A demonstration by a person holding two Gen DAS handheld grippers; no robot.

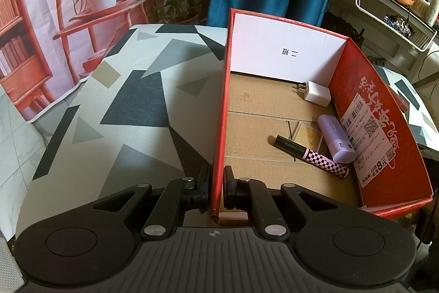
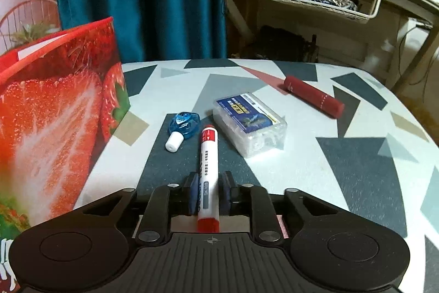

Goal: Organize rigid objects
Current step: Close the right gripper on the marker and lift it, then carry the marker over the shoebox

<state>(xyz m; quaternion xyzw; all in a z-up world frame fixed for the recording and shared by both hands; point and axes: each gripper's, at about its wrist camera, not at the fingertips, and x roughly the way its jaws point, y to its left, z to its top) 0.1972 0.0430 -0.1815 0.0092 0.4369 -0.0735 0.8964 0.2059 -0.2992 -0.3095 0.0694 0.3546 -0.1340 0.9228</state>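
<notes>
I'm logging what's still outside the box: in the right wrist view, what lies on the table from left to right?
Strawberry-print box → blue correction tape → red-and-white marker between the fingers → clear plastic case → dark red tube.

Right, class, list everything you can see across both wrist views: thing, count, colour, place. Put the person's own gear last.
Box: one, red with strawberry print, on the table.
Table: one, grey, white and black triangle pattern.
Charger plug: one, white, in the box.
Lilac tube: one, in the box by its right wall.
Checkered pen: one, black and lilac, in the box.
Marker: one, white and red, between the right fingers.
Correction tape: one, blue, on the table.
Clear case: one, on the table.
Red tube: one, far on the table.
Left gripper: black, clamping the box wall.
Right gripper: black, shut on the marker.
</notes>
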